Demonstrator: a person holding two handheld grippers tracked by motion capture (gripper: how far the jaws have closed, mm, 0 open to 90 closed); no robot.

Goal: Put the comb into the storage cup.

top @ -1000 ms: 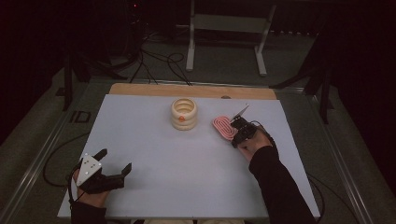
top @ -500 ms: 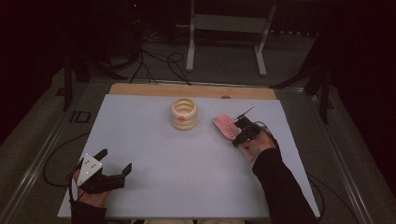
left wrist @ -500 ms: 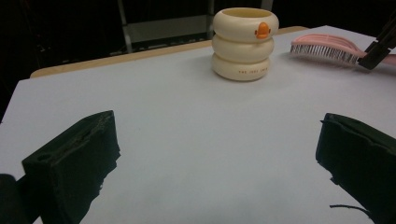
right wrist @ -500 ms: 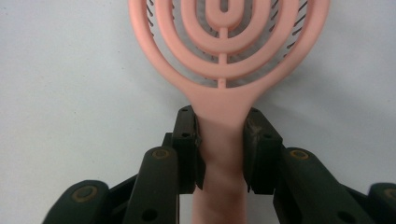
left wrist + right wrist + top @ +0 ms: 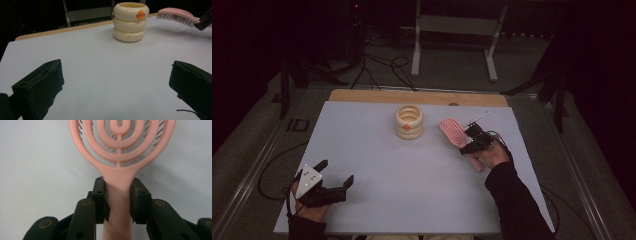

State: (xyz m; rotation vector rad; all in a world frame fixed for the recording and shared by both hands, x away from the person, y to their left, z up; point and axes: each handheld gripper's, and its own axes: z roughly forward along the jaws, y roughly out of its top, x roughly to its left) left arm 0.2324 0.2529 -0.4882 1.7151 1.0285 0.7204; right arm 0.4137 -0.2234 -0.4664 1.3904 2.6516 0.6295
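A pink hairbrush (image 5: 453,131) with a vented oval head is held above the white table, bristles down. My right gripper (image 5: 471,141) is shut on its handle; in the right gripper view both pads clamp the pink hairbrush (image 5: 119,182) just below the head. The left gripper view shows the brush (image 5: 176,16) raised off the table at upper right. A cream cup (image 5: 409,121) made of stacked rings with an orange mark stands left of the brush. My left gripper (image 5: 333,178) rests open at the table's front left, nothing between its jaws.
The white table surface (image 5: 377,160) lies on a wooden board whose far edge (image 5: 412,96) shows. Cables (image 5: 377,65) and a metal stand (image 5: 452,30) sit on the floor beyond the table. The cream cup (image 5: 130,21) stands far ahead of the left jaws.
The right gripper with the hairbrush has shifted slightly back and lifted the brush's head off the table. The left gripper has not moved.
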